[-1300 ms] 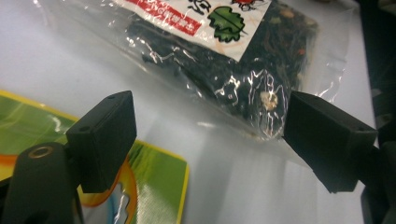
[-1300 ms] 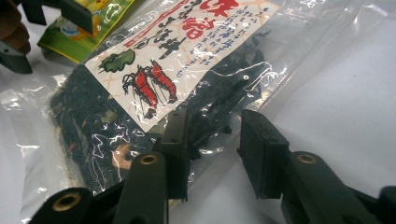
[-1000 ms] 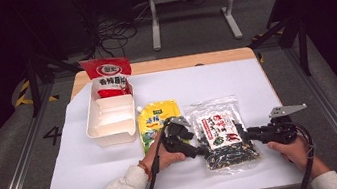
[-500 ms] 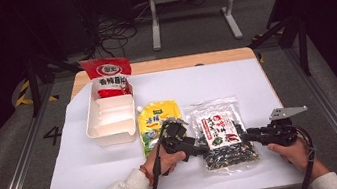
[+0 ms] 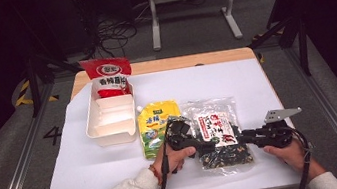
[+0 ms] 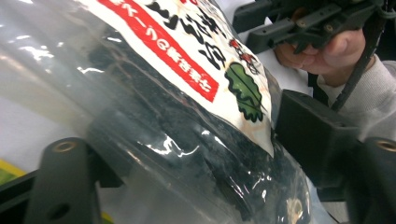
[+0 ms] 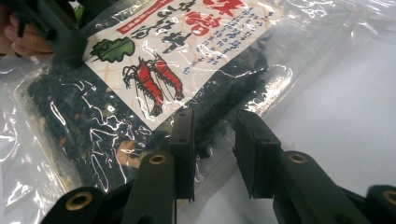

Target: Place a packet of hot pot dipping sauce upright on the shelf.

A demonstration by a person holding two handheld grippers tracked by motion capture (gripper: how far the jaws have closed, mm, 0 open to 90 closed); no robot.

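While both hands reach in from the near edge of the table (image 5: 119, 182), the two grippers meet at one clear seaweed bag (image 5: 217, 132), which lies flat on the white table cover a little right of the middle and close to the near edge. Its label is white with red characters (two red shrimps and a green leaf are printed on it), and dark dried pieces fill the clear plastic.

At the bag's left side, the left gripper (image 5: 199, 145) has its jaws spread wide, one on each side of the bulging plastic in the left gripper view; whether the pads press the bag (image 6: 187, 140) I cannot tell. The left hand (image 5: 173, 158) wraps the handle.

At the bag's right side, the right gripper (image 5: 243, 136) is held by the right hand (image 5: 286, 150), a grey three-cornered plate (image 5: 280, 114) on top. In the right gripper view its jaws stand parted with a gap between the pads, the left pad lying over the bag's edge (image 7: 201, 93) and the right pad over bare white cover.

Just left of the bag lies a yellow-green spouted pouch (image 5: 156, 126), and left of that a white tray (image 5: 110, 121) whose far end holds a red snack packet (image 5: 109, 78) propped up, near the table's far left corner.
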